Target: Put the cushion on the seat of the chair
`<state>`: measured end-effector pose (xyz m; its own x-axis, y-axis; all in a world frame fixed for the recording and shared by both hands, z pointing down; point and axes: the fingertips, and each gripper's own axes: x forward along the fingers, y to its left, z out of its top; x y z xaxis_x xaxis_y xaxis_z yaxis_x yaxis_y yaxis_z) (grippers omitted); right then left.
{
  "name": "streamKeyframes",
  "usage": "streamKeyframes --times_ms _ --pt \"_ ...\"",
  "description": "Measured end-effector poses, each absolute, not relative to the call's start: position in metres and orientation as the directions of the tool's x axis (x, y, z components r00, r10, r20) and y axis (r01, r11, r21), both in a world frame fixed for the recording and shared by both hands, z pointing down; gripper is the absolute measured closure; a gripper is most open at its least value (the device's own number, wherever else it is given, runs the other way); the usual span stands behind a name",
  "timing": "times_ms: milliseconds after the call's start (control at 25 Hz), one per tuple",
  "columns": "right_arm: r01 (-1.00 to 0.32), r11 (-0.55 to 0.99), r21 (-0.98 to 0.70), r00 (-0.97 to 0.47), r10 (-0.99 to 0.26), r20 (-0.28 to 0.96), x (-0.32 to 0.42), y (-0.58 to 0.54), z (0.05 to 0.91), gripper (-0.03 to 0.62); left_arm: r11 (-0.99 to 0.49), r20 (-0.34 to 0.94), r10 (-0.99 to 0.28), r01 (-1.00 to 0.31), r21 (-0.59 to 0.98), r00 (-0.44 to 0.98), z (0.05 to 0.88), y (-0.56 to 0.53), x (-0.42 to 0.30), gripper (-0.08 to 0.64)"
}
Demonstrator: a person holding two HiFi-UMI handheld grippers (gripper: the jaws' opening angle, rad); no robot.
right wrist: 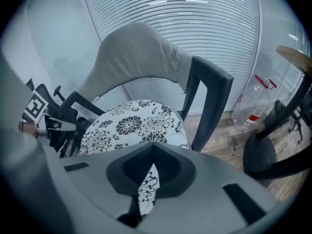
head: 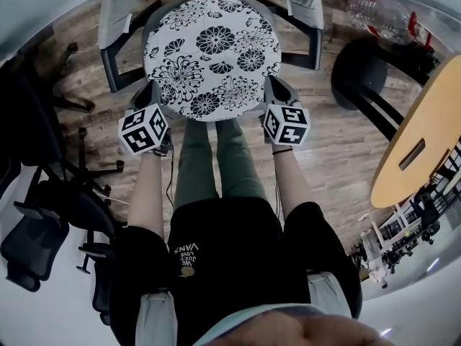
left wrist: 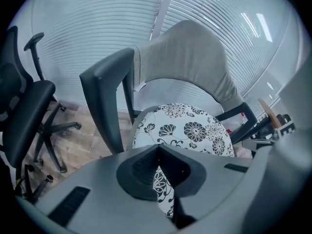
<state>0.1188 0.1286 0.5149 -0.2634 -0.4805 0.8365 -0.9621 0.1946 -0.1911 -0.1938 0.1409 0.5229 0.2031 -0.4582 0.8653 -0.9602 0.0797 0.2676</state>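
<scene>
A round white cushion printed with black flowers lies over the seat of a chair with a grey back and dark armrests. Whether it rests on the seat or hangs just above it I cannot tell. My left gripper is shut on the cushion's near left edge, and my right gripper is shut on its near right edge. In the left gripper view the patterned cloth runs in between the closed pads. The right gripper view likewise shows the cushion pinched at the jaws' tip.
Black office chairs stand at the left. At the right are a round wooden table, a dark stool base and a clear plastic bottle. The chair's armrests flank the cushion. Window blinds lie behind.
</scene>
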Motion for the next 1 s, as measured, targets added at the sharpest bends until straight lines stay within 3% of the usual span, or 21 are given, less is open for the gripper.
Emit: streamKeyframes --times_ms 1000 --pt "-0.958 0.218 -0.187 -0.283 -0.608 0.742 0.112 0.098 0.409 0.575 0.012 0.785 -0.575 -0.957 0.291 0.232 0.417 0.115 -0.163 0.549"
